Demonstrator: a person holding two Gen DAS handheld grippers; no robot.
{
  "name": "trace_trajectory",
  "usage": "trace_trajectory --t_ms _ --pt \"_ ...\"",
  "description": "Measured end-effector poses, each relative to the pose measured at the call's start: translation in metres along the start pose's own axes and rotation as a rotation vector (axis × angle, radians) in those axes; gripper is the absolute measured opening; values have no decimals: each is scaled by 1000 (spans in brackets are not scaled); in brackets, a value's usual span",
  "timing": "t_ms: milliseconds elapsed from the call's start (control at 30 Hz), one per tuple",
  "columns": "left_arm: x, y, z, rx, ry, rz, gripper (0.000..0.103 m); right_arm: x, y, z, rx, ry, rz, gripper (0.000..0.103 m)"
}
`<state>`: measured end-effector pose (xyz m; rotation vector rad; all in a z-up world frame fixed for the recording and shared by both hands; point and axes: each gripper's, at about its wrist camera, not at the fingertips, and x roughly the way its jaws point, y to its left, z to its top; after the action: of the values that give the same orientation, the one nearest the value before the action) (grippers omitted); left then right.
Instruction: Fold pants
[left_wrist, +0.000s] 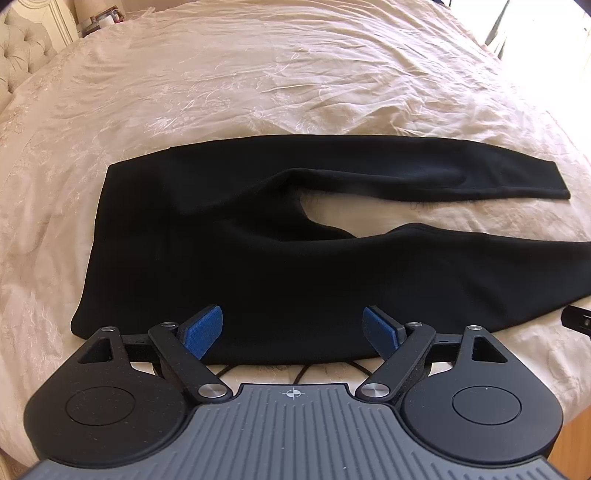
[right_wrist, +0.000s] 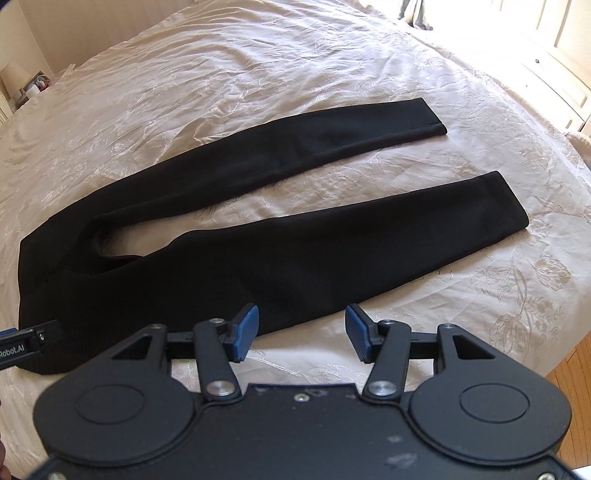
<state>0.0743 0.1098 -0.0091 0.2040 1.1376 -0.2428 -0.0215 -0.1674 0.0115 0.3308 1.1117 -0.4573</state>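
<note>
Left wrist view: my left gripper (left_wrist: 293, 328) hangs with its blue pads (left_wrist: 204, 330) spread wide and nothing between them, above the near edge of the black pants (left_wrist: 229, 243). The pants lie flat on the bedspread (left_wrist: 258, 85), waist at the left, both legs running off to the right with a gap of cream cloth between them. The far leg ends in a hem at the right; the near leg runs out of the picture. At the right edge, a black tip of my right gripper (left_wrist: 576, 319) shows just beside the near leg.

In the right wrist view my right gripper (right_wrist: 301, 332) is also spread, empty, over the bedspread (right_wrist: 480, 288) just beside the near leg's edge; the left pad overlaps the black cloth, though I cannot tell whether it touches.

I see no containers. The bedspread is cream, creased, with a floral pattern. At far left stand a tufted headboard (left_wrist: 22, 55) and a lamp (right_wrist: 13, 75); wooden floor (right_wrist: 572, 376) shows at near right.
</note>
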Motion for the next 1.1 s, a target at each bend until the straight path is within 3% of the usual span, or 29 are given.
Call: trace_trajectory --t_ms 300,500,767,933,1100 --pt "20 1 25 -11 -5 16 82 -1 13 17 -219 -185 -18 55" --pt "44 -11 58 -22 18 45 82 42 4 78 -340 -163 26 55" --pt "84 -31 96 -100 85 97 82 144 -10 194 -573 -106 145 55" --pt "94 -42 113 -145 109 133 82 207 -2 250 -822 -51 254 55" --pt "108 -49 125 -154 131 160 82 258 11 275 -1043 21 350 55"
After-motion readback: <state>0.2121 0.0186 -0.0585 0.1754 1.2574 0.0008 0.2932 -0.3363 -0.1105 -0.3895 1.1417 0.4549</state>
